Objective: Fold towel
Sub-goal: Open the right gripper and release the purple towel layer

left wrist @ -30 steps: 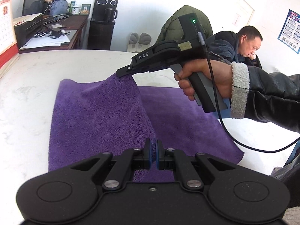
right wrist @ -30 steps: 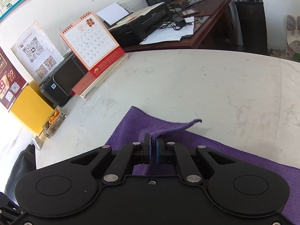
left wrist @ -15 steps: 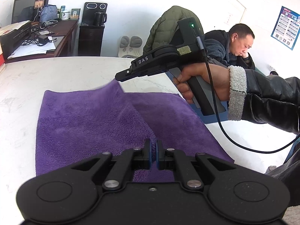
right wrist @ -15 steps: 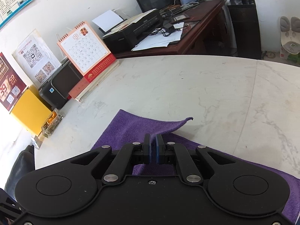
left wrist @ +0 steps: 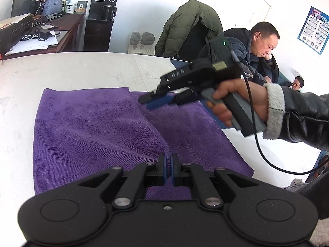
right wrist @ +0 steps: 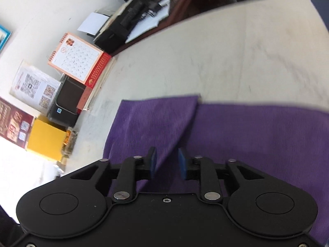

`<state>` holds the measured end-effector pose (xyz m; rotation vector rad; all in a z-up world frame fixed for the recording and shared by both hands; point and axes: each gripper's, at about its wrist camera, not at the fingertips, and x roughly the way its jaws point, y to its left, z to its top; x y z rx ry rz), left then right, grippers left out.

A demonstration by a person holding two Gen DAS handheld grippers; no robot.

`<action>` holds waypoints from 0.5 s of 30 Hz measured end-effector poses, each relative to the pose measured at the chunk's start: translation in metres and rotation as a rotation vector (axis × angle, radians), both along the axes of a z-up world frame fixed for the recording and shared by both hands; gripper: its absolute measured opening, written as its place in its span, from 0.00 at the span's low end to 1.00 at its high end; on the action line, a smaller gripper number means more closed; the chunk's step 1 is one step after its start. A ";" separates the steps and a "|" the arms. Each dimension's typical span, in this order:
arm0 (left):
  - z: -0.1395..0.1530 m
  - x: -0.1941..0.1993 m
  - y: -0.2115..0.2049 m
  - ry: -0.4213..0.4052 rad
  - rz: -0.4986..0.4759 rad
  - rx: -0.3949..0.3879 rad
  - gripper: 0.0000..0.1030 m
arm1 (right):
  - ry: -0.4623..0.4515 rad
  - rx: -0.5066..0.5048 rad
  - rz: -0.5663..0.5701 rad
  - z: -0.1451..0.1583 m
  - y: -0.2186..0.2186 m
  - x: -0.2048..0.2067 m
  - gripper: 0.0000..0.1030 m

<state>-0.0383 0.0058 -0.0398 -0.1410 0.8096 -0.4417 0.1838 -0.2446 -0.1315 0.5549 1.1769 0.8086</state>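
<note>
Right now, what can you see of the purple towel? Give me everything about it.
The purple towel is a plush, ribbed-looking terry cloth lying on the pale marble-look table. One side is folded over, leaving a diagonal fold edge across the lower layer. The left gripper is shut on the near end of that edge. The right gripper has its jaws opening; its pads are clear of the cloth below, and the far corner lies flat.

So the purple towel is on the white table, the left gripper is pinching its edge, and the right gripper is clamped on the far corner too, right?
Not quite. The right gripper is not clamped: the right wrist view shows its jaws opening, pads clear of the cloth. The rest holds: the purple towel lies on the white table, and the left gripper pinches its edge.
</note>
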 end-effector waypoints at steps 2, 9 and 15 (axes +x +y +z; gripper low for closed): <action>-0.001 -0.001 -0.001 0.003 -0.006 -0.002 0.04 | 0.054 0.032 -0.012 -0.009 0.001 0.000 0.36; 0.003 -0.003 -0.004 -0.009 -0.008 -0.011 0.04 | 0.118 0.081 -0.003 -0.024 0.030 0.015 0.39; 0.000 -0.006 -0.003 -0.002 -0.006 -0.011 0.04 | 0.040 0.022 0.029 -0.023 0.057 0.031 0.09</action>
